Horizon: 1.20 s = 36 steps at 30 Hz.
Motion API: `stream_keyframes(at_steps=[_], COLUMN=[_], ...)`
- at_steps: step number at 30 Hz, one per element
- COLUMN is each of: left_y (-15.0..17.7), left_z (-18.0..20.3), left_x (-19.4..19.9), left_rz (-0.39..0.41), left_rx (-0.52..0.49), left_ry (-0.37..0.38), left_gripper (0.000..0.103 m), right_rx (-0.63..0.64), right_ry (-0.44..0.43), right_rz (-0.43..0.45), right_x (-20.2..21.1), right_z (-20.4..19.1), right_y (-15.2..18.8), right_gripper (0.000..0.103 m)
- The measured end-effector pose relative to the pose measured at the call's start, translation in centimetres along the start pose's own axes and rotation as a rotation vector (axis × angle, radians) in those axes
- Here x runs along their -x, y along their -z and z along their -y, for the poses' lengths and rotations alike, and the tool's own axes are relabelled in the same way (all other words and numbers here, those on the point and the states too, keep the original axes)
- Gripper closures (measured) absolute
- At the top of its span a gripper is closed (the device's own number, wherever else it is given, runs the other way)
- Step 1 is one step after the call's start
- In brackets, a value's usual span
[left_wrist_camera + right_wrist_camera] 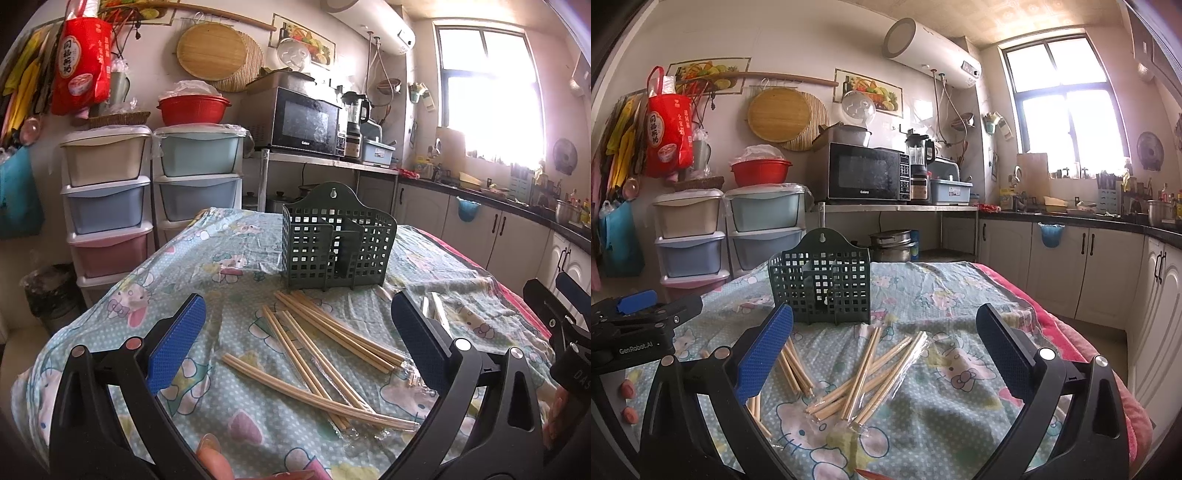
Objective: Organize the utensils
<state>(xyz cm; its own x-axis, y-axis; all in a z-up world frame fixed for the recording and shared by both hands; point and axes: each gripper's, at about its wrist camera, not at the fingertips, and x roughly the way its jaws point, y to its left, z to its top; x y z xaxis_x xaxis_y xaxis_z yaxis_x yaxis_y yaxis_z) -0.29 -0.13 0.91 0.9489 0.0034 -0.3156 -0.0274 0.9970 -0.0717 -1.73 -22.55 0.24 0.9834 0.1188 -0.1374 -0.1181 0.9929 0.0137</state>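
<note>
Kitchen table [236, 406]: green holder [334, 245] upright, compartments look empty; chopsticks [325, 347] loose before it; left gripper [295, 354], right gripper [884, 354] spread wide, holding nothing.

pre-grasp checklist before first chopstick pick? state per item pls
1. Left claw open and holding nothing: ok.
2. Right claw open and holding nothing: ok.
3. Green holder upright on the table, open top in view: ok.
4. Holder compartments free: none of the chopsticks stand in it; the bottom of the compartments, cannot tell.
5. Chopsticks easy to pick singly: not ok, they lie crossed and overlapping, and some are in clear wrappers.
6. Claws apart from each other: ok, each shows only at the edge of the other's view.
</note>
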Motion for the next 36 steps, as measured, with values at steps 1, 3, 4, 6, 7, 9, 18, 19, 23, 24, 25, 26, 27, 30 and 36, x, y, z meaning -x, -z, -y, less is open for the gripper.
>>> stream_keyframes(at_steps=[1, 3, 4, 6, 7, 9, 18, 19, 23, 24, 25, 26, 27, 30, 36], left_y=[0.0, 0.0, 0.0, 0.0, 0.0, 0.0, -0.1, -0.1, -0.1, 0.0, 0.0, 0.0, 0.0, 0.0, -0.6], left_z=[0.0, 0.0, 0.0, 0.0, 0.1, 0.1, 0.8, 0.8, 1.0, 0.8, 0.8, 0.9, 0.8, 0.6, -1.2], left_x=[0.0, 0.0, 0.0, 0.0, -0.2, -0.2, -0.2, -0.1, -0.2, -0.1, -0.1, -0.2, -0.1, -0.4, -0.9], left_rz=[0.000, 0.001, 0.000, -0.003, -0.004, -0.003, 0.000, 0.001, -0.001, 0.001, 0.002, 0.002, 0.003, -0.004, -0.016], left_rx=[0.001, 0.001, 0.001, 0.001, -0.001, 0.001, -0.004, -0.005, -0.003, -0.004, -0.004, -0.005, -0.005, 0.008, 0.058], left_ry=[0.001, 0.000, 0.001, 0.003, 0.003, 0.004, 0.010, 0.012, 0.014, 0.012, 0.011, 0.010, 0.010, 0.010, 0.010], left_gripper=[0.010, 0.010, 0.010, 0.010, 0.010, 0.010, 0.010, 0.010, 0.010, 0.010, 0.010, 0.010, 0.010, 0.010, 0.010], right_rx=[0.001, 0.000, 0.000, 0.000, -0.001, -0.001, -0.001, -0.001, 0.000, 0.000, -0.001, 0.001, 0.003, 0.007, 0.038], right_ry=[0.001, 0.001, 0.002, 0.001, 0.002, 0.000, -0.002, -0.002, -0.002, -0.004, -0.009, -0.011, -0.013, -0.026, -0.087], right_rz=[0.001, 0.002, 0.003, -0.002, -0.003, -0.003, -0.003, -0.003, -0.003, -0.004, -0.008, -0.010, -0.012, -0.018, -0.050], right_x=[0.0, 0.0, 0.0, -0.1, -0.1, -0.1, -0.3, -0.2, -0.2, -0.3, -0.4, -0.4, -0.5, -0.8, -2.1], right_z=[0.0, 0.0, 0.0, 0.0, 0.0, 0.0, 0.0, 0.0, 0.0, 0.0, 0.0, 0.0, 0.0, -0.1, -0.7], right_y=[0.0, 0.0, 0.0, 0.1, 0.1, 0.1, 0.1, 0.1, 0.2, 0.2, 0.2, 0.2, 0.2, 0.0, -1.3], right_gripper=[0.006, 0.006, 0.006, 0.006, 0.006, 0.006, 0.006, 0.006, 0.006, 0.006, 0.006, 0.006, 0.006, 0.006, 0.006])
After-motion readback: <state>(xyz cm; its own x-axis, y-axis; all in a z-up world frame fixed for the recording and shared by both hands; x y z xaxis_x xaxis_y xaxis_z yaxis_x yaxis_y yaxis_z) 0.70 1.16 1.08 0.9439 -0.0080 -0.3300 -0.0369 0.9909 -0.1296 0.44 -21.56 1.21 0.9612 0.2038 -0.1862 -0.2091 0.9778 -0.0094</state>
